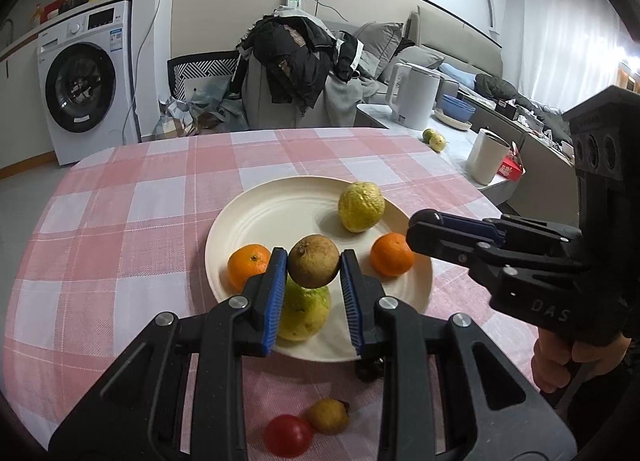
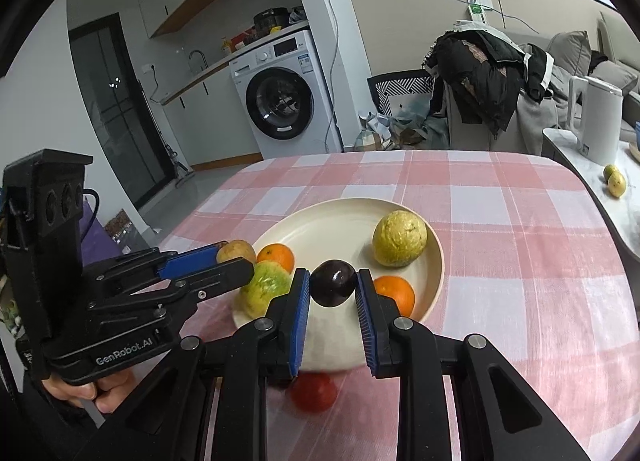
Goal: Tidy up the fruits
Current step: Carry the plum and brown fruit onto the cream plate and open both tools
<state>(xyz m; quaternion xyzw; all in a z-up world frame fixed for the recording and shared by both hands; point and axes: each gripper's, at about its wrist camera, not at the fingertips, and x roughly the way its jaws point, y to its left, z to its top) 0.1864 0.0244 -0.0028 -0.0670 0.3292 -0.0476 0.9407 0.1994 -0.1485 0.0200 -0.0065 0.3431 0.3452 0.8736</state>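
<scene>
Left tool (image 1: 314, 266) clamped on a brown round fruit (image 1: 314, 266), right tool (image 2: 333, 288) on a dark purple fruit (image 2: 333, 288), both above the cream plate (image 1: 256, 217) near the tabletop's near edge. Best lowered into bare plate space, then released gently to prevent rolling.

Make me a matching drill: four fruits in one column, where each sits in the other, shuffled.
Fruits:
1. round brown fruit
2. dark purple round fruit
3. red round fruit
4. wrinkled yellow fruit

Places:
A. on the pink checked tablecloth, off the plate
B. between the left gripper's pads
C. on the cream round plate
D. between the right gripper's pads

Pairs: 1-B, 2-D, 3-A, 4-C
</scene>
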